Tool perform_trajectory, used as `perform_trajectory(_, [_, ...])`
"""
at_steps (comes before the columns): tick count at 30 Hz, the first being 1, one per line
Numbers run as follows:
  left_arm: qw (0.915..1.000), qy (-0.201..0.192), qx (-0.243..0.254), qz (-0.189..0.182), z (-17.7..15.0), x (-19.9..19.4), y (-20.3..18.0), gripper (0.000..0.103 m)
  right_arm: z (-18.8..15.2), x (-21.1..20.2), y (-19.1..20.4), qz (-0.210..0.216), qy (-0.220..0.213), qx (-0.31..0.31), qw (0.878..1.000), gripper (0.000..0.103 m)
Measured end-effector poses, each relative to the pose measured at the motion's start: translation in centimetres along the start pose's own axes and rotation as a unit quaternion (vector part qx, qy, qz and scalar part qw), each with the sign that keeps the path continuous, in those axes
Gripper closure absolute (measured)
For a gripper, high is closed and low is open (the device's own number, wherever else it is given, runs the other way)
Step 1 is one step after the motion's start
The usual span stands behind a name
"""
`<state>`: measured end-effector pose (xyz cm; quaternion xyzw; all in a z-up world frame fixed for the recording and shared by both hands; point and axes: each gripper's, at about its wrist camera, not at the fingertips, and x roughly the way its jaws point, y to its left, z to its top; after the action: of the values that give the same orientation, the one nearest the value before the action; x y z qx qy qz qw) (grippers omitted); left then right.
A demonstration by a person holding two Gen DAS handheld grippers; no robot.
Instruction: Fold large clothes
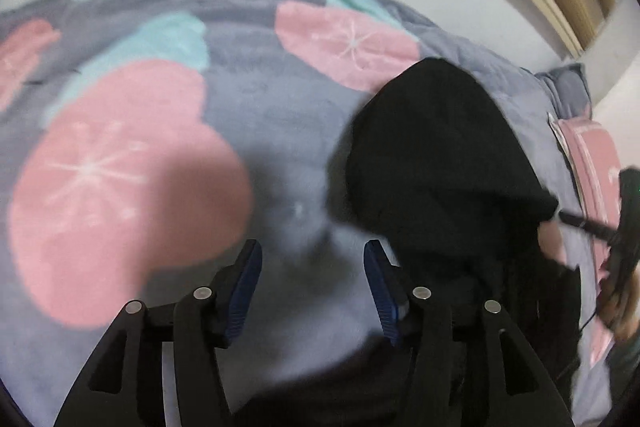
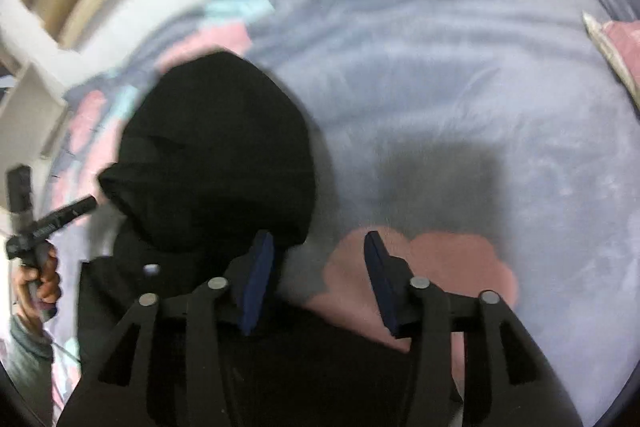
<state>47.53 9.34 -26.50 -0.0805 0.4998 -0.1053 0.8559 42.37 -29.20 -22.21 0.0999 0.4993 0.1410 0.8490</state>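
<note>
Left tongs: spread wide, blue pads bare, nothing gripped. Hovering over grey bedspread with pink and teal blotches. Black garment: bunched in a rounded heap to the right of the pads, lying on the bedspread, one edge trailing down past the right-hand pad. Pink-and-grey pillow at far right. Other tool visible beyond the heap at the right edge, black and blurred. Whole view smeared; seams and hems of the garment not readable.

Right tongs: likewise spread, dark blue pads holding nothing. Same garment here to the left, heap close to the left-hand pad, whether touching cannot be told. More black cloth along the bottom under the tool. Left tool seen at far left in a bare hand, its tip near the side of the heap. Plain grey bedspread to the right, pillow corner at upper right.

Step judged: garment not yet laid flat; spreading before any fold. Recommended: take two well-separated edges, one per tool, never the middle of the heap. Pinch a single layer only. Lift, draw apart, lay down smooth. Risk: black cloth hides layers; grabbing bedspread pile along with it.
</note>
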Motion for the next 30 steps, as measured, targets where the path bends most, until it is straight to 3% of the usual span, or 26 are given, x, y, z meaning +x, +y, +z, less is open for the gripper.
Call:
perform_trajectory(3, [0.9985, -0.044, -0.011, -0.031, 2.2, -2.7, -0.3, 0.047, 2.2, -2.3, 1.1, 0.011, -0.042, 0.003, 0.999, 0.048])
perform_trajectory(6, [0.9953, -0.071, -0.006, -0.067, 6.1, -3.0, -3.4, 0.043, 4.7, -1.2, 4.0, 0.002, -0.046, -0.014, 0.999, 0.048])
perform_trajectory(10, [0.9960, -0.026, -0.001, -0.085, 7.2, 2.0, -5.6, 0.040, 5.5, 4.6, 6.7, -0.012, -0.001, -0.053, 0.999, 0.048])
perform_trajectory(13, [0.9975, 0.047, -0.018, -0.050, 4.3, 8.6, -4.6, 0.040, 2.8, 9.6, 6.2, -0.048, 0.049, -0.073, 0.995, 0.048])
perform_trajectory(15, [0.9970, 0.039, -0.040, -0.052, 2.2, 10.4, -2.9, 0.038, 1.2, 12.0, 5.8, -0.048, 0.060, -0.075, 0.994, 0.048])
perform_trajectory(18, [0.9940, 0.024, -0.078, -0.073, 1.8, 9.9, -1.4, 0.039, 0.9, 11.7, 5.6, -0.049, 0.045, -0.076, 0.995, 0.048])
perform_trajectory(24, [0.9928, 0.006, -0.083, -0.086, 0.7, 7.8, -1.0, 0.039, 0.7, 9.6, 5.0, -0.031, 0.039, -0.090, 0.995, 0.048])
perform_trajectory(28, [0.9950, -0.046, -0.051, -0.073, 1.7, 4.1, -2.5, 0.039, 2.0, 5.4, 4.4, -0.004, -0.012, -0.074, 0.997, 0.047])
perform_trajectory(30, [0.9947, -0.066, -0.032, -0.072, 3.4, 2.8, -3.7, 0.039, 4.4, 4.6, 4.7, 0.002, -0.037, -0.065, 0.997, 0.047])
